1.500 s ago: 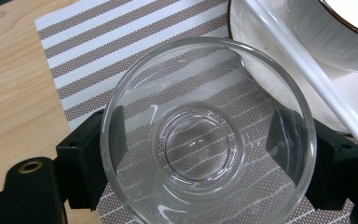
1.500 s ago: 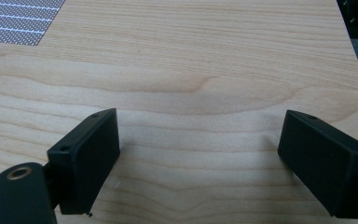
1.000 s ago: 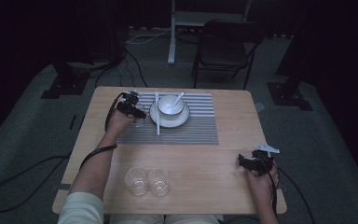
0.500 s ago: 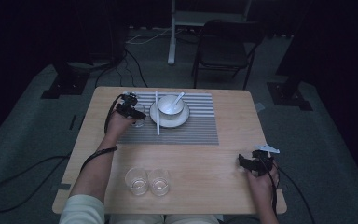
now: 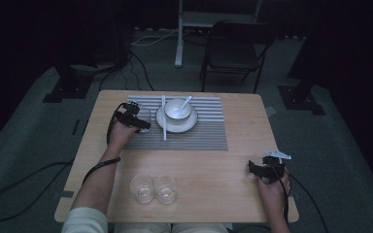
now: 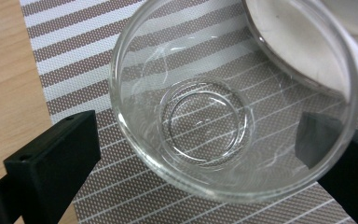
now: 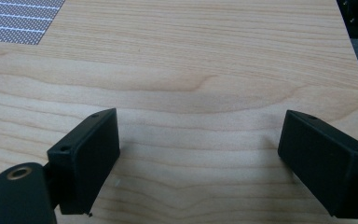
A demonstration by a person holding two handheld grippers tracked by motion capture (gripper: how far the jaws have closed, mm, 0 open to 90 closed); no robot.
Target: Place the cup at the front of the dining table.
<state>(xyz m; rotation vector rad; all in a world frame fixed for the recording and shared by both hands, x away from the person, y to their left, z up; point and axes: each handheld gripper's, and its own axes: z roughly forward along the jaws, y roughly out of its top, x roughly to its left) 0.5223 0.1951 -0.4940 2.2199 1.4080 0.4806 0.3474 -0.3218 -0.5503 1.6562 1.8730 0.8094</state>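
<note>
The left hand-held gripper (image 6: 200,140) has its jaws spread wide, and they have just been opening. A clear glass (image 6: 233,98) stands between them: in the left gripper view the left jaw is clear of the glass wall with a strip of placemat showing in the gap, while the right jaw is seen through the rim and lower wall, so whether that pad touches the glass cannot be told. The glass is upright and empty, its thick round base resting on the striped placemat (image 6: 74,51).

Taking the white plate (image 5: 177,122) as the landmark, the glass (image 5: 143,115) sits just to its left on the placemat (image 5: 199,133), near the mat's left edge. A white bowl (image 5: 177,109) rests on the plate with a spoon (image 5: 186,102) leaning out of it. A pale chopstick (image 5: 163,119) lies along the plate's left side, between plate and glass.

The right hand-held gripper (image 7: 198,158) is also parted wide with nothing between its jaws; it hovers low over bare wood of the table (image 7: 205,56). In the high view the right hand-held gripper (image 5: 267,170) lies well to the right of the plate and nearer the person, close to the table's right edge.

Two more clear glasses (image 5: 154,188) stand side by side, touching or nearly so, well nearer the person than the plate, towards the table's (image 5: 233,194) near edge.
</note>
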